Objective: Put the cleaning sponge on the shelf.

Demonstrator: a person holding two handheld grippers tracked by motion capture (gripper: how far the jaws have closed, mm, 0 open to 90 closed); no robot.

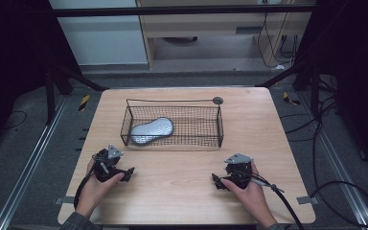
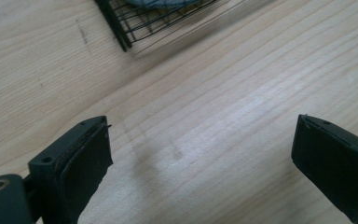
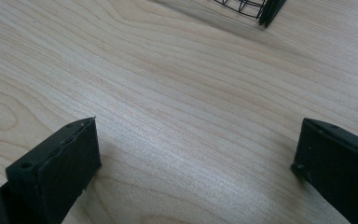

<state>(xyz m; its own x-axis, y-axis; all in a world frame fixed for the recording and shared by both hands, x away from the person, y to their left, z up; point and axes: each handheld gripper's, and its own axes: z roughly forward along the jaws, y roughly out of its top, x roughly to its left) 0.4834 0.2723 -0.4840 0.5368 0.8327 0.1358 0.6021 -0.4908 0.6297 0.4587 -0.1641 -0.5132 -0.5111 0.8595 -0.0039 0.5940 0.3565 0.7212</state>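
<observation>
Hand-held grippers point(image 1: 127, 173) near wire basket point(image 1: 172, 125)

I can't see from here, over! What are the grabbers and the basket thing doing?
Left gripper open, right gripper open, both low over the table. Grey pad lies inside wire basket, left end. Nothing between grippers and basket.

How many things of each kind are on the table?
Wire basket: 1
Grey pad lying inside the basket: 1
Grippers, both open: 2, the left gripper and the right gripper
Total: 4
</observation>
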